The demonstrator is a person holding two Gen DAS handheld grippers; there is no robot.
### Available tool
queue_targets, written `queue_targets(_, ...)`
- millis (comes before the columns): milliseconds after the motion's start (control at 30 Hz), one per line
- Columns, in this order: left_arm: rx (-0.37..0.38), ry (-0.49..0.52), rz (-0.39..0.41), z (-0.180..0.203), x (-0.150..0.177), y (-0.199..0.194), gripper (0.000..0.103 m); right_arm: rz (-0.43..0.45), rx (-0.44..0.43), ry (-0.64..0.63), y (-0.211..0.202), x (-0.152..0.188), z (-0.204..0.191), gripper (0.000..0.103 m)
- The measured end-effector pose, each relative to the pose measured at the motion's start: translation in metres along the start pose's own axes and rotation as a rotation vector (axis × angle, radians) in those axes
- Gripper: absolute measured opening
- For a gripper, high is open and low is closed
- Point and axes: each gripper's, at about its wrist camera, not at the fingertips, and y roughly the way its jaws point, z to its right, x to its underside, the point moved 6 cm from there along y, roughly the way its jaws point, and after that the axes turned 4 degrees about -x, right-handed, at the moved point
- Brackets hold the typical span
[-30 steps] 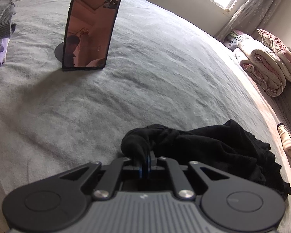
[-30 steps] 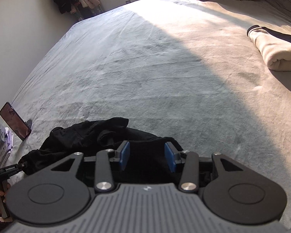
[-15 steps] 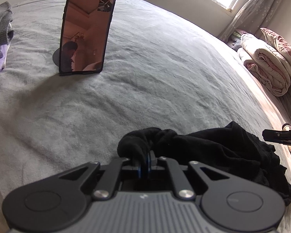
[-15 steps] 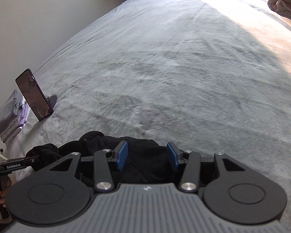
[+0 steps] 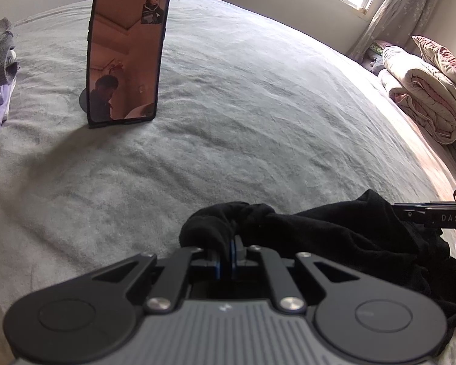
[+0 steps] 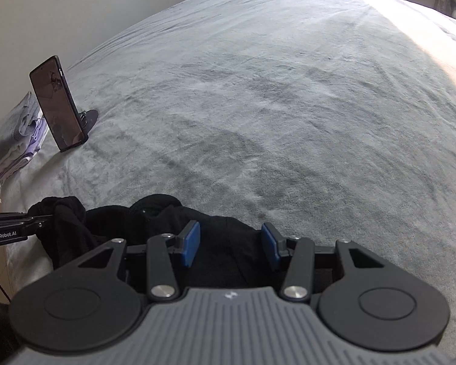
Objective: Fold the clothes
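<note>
A crumpled black garment of soft knit fabric (image 5: 343, 237) lies bunched at the near edge of the bed, on its plush grey fleece blanket (image 5: 243, 106). The left gripper (image 5: 231, 254) has its blue-padded fingers pressed together on a rolled fold of the garment. The right gripper (image 6: 231, 248) has its fingers about half apart, with black cloth showing between the pads; whether they touch it is hard to judge. A tall glossy smartphone (image 5: 127, 48) stands upright on a round stand.
</note>
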Motion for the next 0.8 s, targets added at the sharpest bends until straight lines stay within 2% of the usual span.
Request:
queue_targets(100, -0.005, -0.002, 0.0, 0.001, -0.001, 0.001, 0.005, -0.027, 0.027, -0.052, 0.008, 0.0, -0.005, 0.049)
queue_targets(167, -0.008, -0.004, 0.001, 0.002, -0.003, 0.001, 0.005, -0.038, 0.064, -0.091, 0.014, 0.003, -0.009, 0.042)
queue_targets(233, -0.012, -0.003, 0.006, 0.003, -0.004, 0.002, 0.005, -0.03, 0.088, -0.136, 0.015, 0.005, -0.014, 0.017)
queue_targets(267, -0.014, 0.003, 0.012, 0.004, -0.006, 0.002, 0.004, -0.021, 0.098, -0.155, 0.014, 0.006, -0.017, 0.013)
queue_targets(400, -0.02, 0.054, 0.041, 0.018, -0.009, 0.001, 0.003, 0.049, 0.187, -0.185, 0.002, 0.006, -0.015, 0.01)
queue_targets(633, 0.041, 0.138, 0.064, 0.063, -0.014, 0.003, 0.003, 0.158, 0.441, -0.099, -0.052, 0.002, 0.044, 0.01)
queue_targets(800, 0.064, 0.235, 0.048, 0.097, -0.01, 0.008, 0.003, 0.203, 0.514, 0.021, -0.098, 0.024, 0.082, 0.01)
